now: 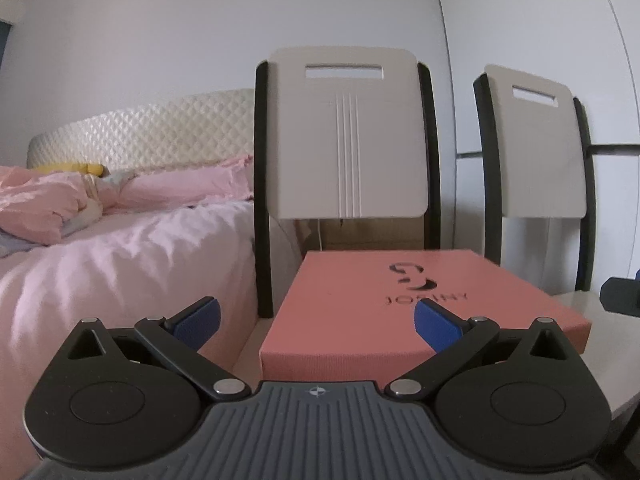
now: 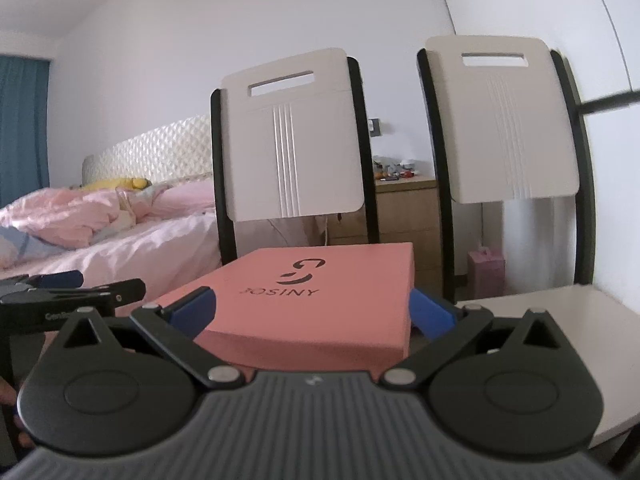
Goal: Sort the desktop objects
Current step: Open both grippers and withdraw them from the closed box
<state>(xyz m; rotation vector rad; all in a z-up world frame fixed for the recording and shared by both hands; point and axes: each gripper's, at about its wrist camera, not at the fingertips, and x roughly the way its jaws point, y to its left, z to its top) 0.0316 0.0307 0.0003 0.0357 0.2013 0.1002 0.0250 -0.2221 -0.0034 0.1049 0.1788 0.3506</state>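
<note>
Salmon-pink flat cardboard box (image 2: 320, 304) lies on white tabletop (image 2: 560, 320), at 12 o'clock before both grippers. Left gripper (image 1: 316, 322) and right gripper (image 2: 312, 312) spread wide, empty. Beyond, two white chairs (image 1: 344, 136). Sorting apparently not begun.

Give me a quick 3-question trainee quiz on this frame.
1. True or false: the left gripper is shut on the pink box.
2. How many chairs stand behind the table? A) one B) two C) three
3. Fill in: beside the chairs is a bed with ____ bedding.

Key: 1 false, both it and the right gripper are open; 2 B, one chair and a second chair; 3 pink.
</note>
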